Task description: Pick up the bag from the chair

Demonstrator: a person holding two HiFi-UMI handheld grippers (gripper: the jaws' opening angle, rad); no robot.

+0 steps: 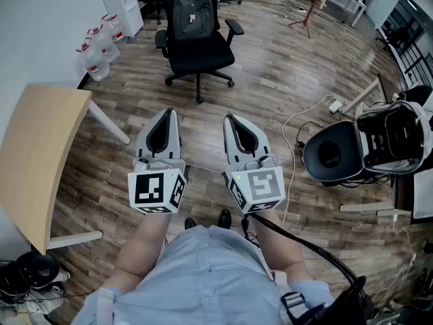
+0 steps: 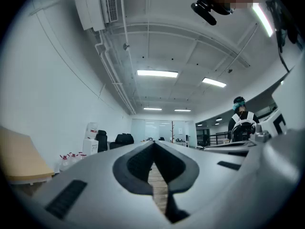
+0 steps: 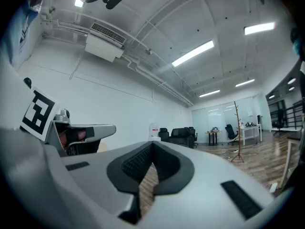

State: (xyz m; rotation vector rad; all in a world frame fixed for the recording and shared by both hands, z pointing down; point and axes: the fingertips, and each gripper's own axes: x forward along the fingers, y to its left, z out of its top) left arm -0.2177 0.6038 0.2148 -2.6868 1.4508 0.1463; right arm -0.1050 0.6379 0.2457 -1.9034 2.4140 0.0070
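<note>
Well short of the chair (image 1: 203,58), the left gripper (image 1: 166,114) and right gripper (image 1: 231,119) sit side by side above the wood floor (image 1: 277,87). Their fingers (image 1: 175,135) are closed tip to tip, holding nothing. Farther off, the dark bag (image 1: 191,15) stands upright on the chair's seat against its backrest.

Head view looked steeply down from behind the left gripper (image 1: 168,114) and right gripper (image 1: 230,119); both gripper views faced level, sharing the chair (image 1: 203,58) far ahead.
</note>
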